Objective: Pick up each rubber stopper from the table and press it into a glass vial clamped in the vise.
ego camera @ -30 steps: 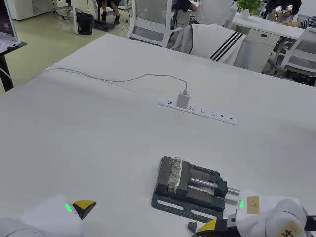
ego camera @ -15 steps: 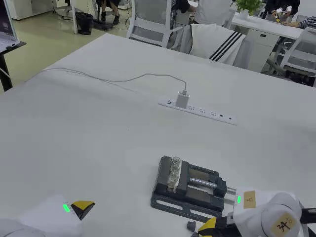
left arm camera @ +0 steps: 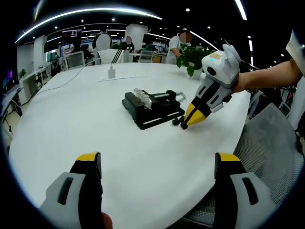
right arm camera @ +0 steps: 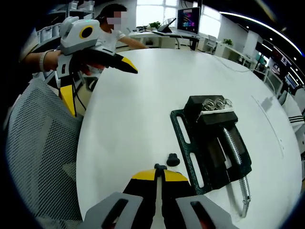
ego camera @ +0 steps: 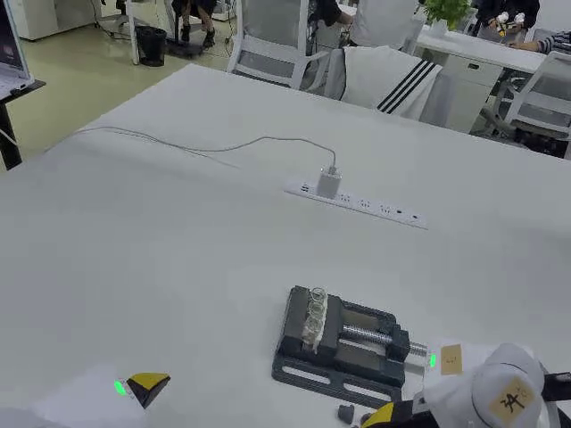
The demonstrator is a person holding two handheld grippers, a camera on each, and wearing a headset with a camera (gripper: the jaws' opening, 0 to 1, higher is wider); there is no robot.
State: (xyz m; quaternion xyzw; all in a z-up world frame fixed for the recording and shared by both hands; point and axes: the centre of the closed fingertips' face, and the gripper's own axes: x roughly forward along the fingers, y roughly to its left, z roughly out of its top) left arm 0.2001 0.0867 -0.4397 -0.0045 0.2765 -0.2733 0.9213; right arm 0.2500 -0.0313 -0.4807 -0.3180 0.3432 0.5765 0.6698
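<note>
A black vise stands on the white table and clamps several glass vials in a row, also seen as the vials at the vise's far jaw. My right gripper is shut at the vise's near side, with a small dark rubber stopper pinched at its tips. A second stopper lies loose just beside it, against the vise base. In the left gripper view the right gripper points down at the two stoppers. My left gripper is open, low over bare table.
A white power strip with a plugged charger and cable lies farther back on the table. Chairs and other desks stand beyond the far edge. The table's near edge runs close to the right gripper. The left gripper sits at the bottom left.
The picture has shifted slightly with the head. The right gripper stays by the stoppers at the vise's near side, a little lower in view. The left gripper holds its place.
</note>
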